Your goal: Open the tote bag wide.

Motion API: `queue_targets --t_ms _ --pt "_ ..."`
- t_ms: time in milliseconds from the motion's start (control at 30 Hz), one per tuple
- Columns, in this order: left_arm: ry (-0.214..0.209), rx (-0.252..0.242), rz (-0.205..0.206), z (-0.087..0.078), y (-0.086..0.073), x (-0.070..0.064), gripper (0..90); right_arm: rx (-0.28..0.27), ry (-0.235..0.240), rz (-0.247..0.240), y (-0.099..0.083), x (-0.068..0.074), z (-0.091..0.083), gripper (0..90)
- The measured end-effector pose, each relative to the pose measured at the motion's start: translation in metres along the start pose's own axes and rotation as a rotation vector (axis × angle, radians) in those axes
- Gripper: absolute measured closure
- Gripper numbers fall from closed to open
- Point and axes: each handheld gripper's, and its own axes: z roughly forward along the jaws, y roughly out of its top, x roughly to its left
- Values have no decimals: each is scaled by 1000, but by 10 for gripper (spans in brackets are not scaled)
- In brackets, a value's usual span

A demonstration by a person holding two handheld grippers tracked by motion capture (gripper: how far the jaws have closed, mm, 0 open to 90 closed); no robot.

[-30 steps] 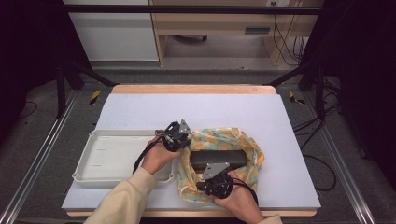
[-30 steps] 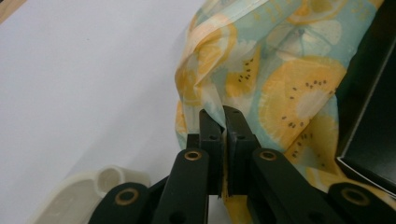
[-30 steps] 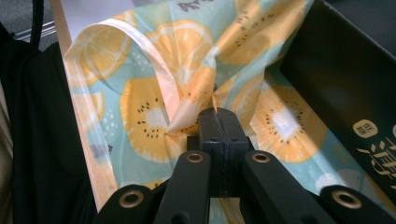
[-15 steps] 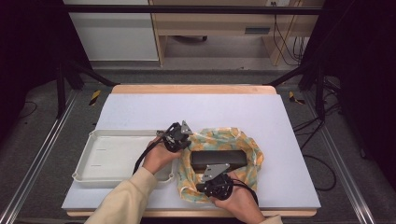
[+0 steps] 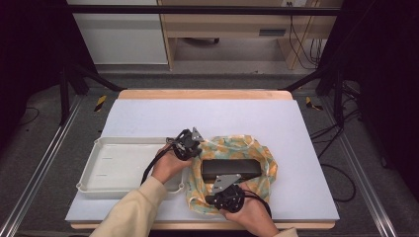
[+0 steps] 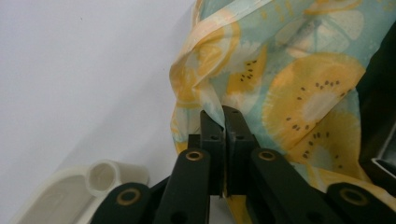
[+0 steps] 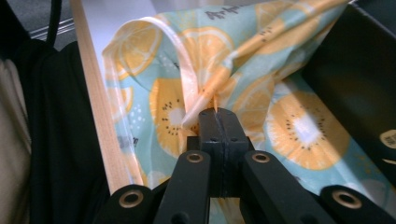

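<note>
A fruit-print cloth in teal and orange lies bunched around a long black box on the table's near right. My left gripper is at the cloth's left edge, shut on a fold of it. My right gripper is at the cloth's near edge, shut on its hem. The black box lies on the cloth just beyond the right jaws, and its corner also edges the left gripper view.
A shallow white tray sits on the table's near left, its rim close beside the left gripper. The table's wooden front edge runs right by the right gripper. A pale sleeve reaches in from below.
</note>
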Motion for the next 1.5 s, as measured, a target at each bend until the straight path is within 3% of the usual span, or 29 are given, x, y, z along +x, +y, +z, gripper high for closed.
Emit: queue_targets --t_ms 133,200,267,367,433,600,733,800,933,1033,1200,1300,1400,1500 --pt "16 -66 -7 -13 0 -2 760 -21 -29 10 0 -2 -3 866" --pt "32 -92 -10 -20 -1 -2 641 -30 -59 17 -1 -3 -7 777" --pt "27 -140 -20 -29 -3 -2 620 -33 -73 15 -1 -3 -8 745" --pt "15 -215 -55 -46 -6 -3 516 -47 -100 17 0 -3 -12 651" --pt "12 -249 -55 -55 -6 -4 478 -54 -114 19 0 -4 -15 586" --pt "17 -311 -34 -77 -7 -12 450 -70 -151 26 2 -4 -25 480" --pt "11 -331 -10 -89 -12 -22 504 -87 -164 39 2 -6 -37 449" --pt "-14 -345 -7 -93 -17 -30 552 -97 -172 46 1 -8 -44 444" --pt "-70 -342 -4 -90 -25 -43 651 -113 -205 54 -5 -14 -62 518" --pt "-88 -334 7 -85 -29 -52 715 -138 -249 74 -11 -23 -79 594" --pt "-97 -298 44 -76 -36 -69 761 -199 -398 143 -21 -49 -110 764" --pt "-85 -290 39 -74 -39 -74 781 -204 -470 168 -23 -66 -117 845" --pt "-89 -287 29 -72 -44 -80 806 -190 -483 165 -24 -81 -114 884" --pt "-77 -235 39 -65 -47 -88 813 -198 -481 175 -27 -92 -109 900"
